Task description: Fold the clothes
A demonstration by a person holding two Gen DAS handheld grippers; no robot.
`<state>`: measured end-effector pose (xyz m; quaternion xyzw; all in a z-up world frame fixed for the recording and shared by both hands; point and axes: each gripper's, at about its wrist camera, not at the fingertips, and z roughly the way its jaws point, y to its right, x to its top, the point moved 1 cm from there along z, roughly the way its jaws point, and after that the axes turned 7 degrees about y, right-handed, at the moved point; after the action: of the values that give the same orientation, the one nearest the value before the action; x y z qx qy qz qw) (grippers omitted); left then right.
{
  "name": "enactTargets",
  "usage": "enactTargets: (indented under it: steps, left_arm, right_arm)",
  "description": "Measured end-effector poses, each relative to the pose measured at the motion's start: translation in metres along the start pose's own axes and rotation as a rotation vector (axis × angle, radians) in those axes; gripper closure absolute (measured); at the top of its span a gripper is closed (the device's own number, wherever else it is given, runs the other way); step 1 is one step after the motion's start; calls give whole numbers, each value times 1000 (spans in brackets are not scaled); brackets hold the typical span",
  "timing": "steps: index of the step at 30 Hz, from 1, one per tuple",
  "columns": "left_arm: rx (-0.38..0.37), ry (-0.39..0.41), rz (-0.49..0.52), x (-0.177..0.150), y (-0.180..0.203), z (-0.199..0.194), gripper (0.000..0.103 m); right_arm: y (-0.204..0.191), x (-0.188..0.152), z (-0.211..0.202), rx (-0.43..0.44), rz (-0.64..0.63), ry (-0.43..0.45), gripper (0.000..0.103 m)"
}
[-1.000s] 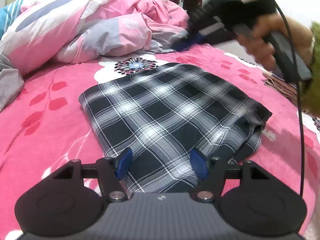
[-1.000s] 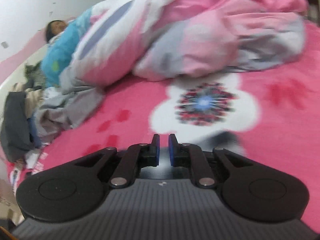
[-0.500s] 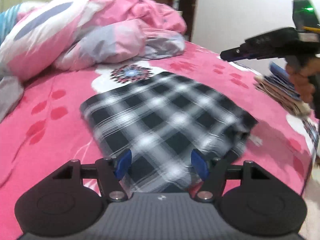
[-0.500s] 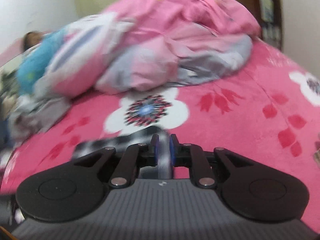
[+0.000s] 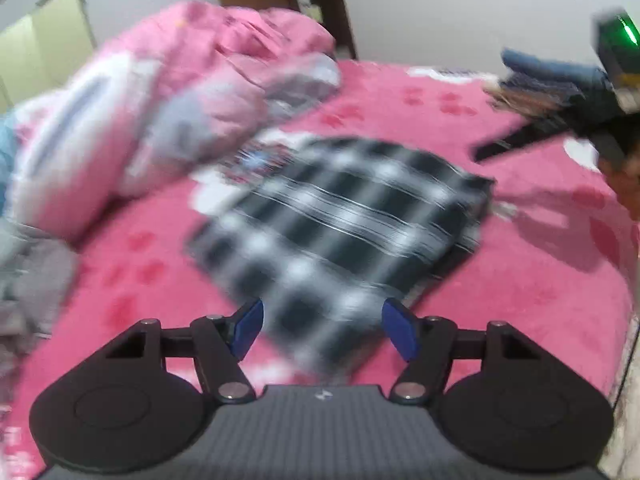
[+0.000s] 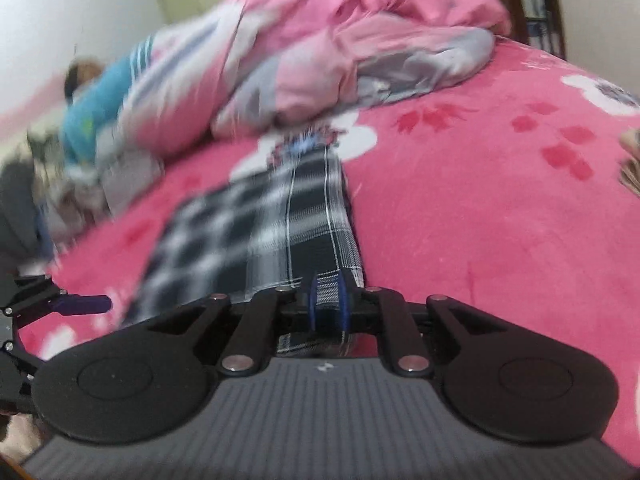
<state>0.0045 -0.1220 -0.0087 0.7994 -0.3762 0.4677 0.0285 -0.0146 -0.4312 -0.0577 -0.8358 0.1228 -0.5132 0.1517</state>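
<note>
One plaid garment (image 5: pixel 344 220) lies on the pink bedspread (image 5: pixel 520 280), already a compact, roughly rectangular packet with layered edges showing at its right side. Both views are motion-blurred, so the exact number of folds can't be read.

Left gripper (image 5: pixel 322 328) hovers at the near edge of the cloth, blue fingers spread wide, nothing between them.

Right gripper (image 6: pixel 330 306) looks nearly closed, pads close together, with plaid fabric showing in the narrow gap. Looks like it pinches the packet's near right corner, though the blur leaves some doubt.

Judgement: this garment looks mostly folded. The pinch could fit either a last fold or tidy-up, or picking the finished packet up to move it; can't tell which.

Stack of folded items (image 5: pixel 552 84) sits at the far right of the bed, so some pieces appear done. Rumpled pink and grey bedding (image 5: pixel 200 100) is heaped behind. Loose grey cloth (image 5: pixel 36 276) lies at left, possibly more to fold.
</note>
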Motion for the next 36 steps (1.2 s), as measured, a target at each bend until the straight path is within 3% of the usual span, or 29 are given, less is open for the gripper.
enactTargets:
  steps: [5,9,11,15,20,24,27,32,36]
  left_arm:
    - [103,24,5,7,-47,-57,35]
    - [149,-3,-35,4,-64,-82,32]
    - [99,-21,-53,-3,-53,-74,32]
    - [3,37,18,-16,-3,-40,33]
    - [-48,169,208,-6,58,-3,37]
    - [-77,177,317,-1,89,25,44]
    - [-100,139,301,0,93,44,53]
    - [-127,110,267,2,93,61,57]
    - [-151,95,210,4,89,70,81]
  right_arm:
    - [13,-23,-43,37,144,64,91]
    - [17,-41,-62,85,264,97,87]
    - [10,-49,-62,101,269,90,87]
    - [-12,-60,-51,102,212,49,87]
    - [-42,-65,-32,68,65,-9,87]
    - [-52,-68,-22,53,-15,-12,88]
    - [-53,-71,-17,31,-51,-13,90]
    - [-44,-76,-8,53,-41,-11,92]
    - [-40,-73,-5,80,-9,22,96]
